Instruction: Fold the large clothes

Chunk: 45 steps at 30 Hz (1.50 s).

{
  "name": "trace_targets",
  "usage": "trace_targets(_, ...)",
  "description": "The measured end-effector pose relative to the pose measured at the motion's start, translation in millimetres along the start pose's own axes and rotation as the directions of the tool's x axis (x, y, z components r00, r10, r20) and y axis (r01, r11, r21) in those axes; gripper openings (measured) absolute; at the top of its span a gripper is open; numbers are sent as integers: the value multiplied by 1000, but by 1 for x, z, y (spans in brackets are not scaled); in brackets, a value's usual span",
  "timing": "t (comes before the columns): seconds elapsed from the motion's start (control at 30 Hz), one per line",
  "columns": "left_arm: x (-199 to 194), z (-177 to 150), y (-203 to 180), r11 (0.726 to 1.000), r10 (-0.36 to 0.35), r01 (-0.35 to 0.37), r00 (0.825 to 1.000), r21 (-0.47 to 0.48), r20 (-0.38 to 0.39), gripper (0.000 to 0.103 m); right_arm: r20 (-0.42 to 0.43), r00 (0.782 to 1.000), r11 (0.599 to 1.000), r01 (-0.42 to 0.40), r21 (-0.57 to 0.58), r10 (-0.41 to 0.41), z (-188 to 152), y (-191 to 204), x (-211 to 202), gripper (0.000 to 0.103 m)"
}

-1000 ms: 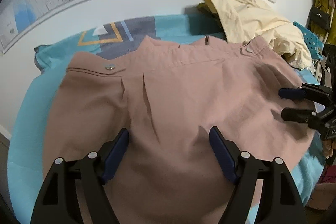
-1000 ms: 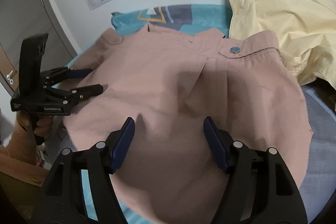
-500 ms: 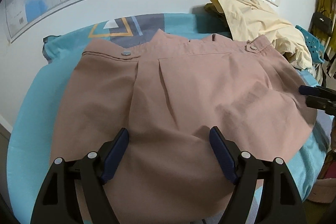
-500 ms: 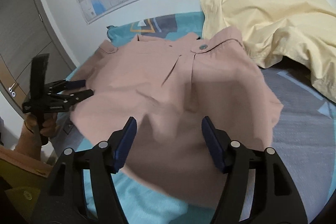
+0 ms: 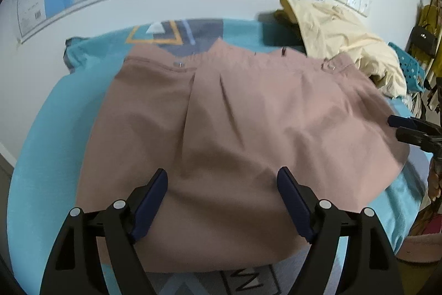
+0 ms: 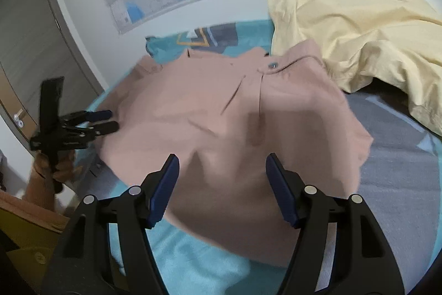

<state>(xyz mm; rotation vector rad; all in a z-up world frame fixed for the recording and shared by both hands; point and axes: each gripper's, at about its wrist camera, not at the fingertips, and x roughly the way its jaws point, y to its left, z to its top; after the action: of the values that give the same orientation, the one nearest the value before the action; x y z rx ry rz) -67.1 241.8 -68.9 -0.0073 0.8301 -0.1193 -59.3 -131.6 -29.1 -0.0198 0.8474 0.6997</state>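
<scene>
Two tools over one pink garment (image 5: 248, 129). Left hand-held gripper (image 5: 222, 179) at 6 o'clock of the left wrist view, jaws spread wide, holding nothing. Right hand-held gripper (image 6: 221, 165) the same in its own view, spread and empty.

Lies flat on the bed (image 5: 41, 156), on a teal cover, collar edge toward 12 o'clock near the wall, hem toward 6 o'clock under both tools.

Looks like thin woven cloth: light, soft, without stiffness. Probably sags at once when lifted, so likely needs two holds together. Seems not slippery and not fragile, but creases easily; shows pleats already below the snap button (image 5: 179, 63).

Best to pinch the hem corners, near 7 o'clock for the left tool and near 4 o'clock for the right one in the left wrist view. Better to take only the cloth edge, not the cover below. Better also to avoid the yellow garment (image 6: 359, 32), heaped at 1 o'clock just beside the pink shoulder.
</scene>
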Motion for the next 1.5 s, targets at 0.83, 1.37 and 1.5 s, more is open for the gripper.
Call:
trace_targets(0.83, -44, -46, 35, 990, 71, -73, 997, -119, -17, 78, 11, 999, 995, 48, 90, -49, -19, -28, -15, 64)
trace_targets(1.37, -49, -55, 51, 976, 45, -53, 998, -211, -43, 81, 27, 997, 987, 69, 146, -74, -18, -46, -14, 65)
trace_targets(1.5, -48, -64, 63, 960, -8, -9, 998, -280, -60, 81, 32, 997, 986, 64, 153, -69, -19, -46, -15, 65)
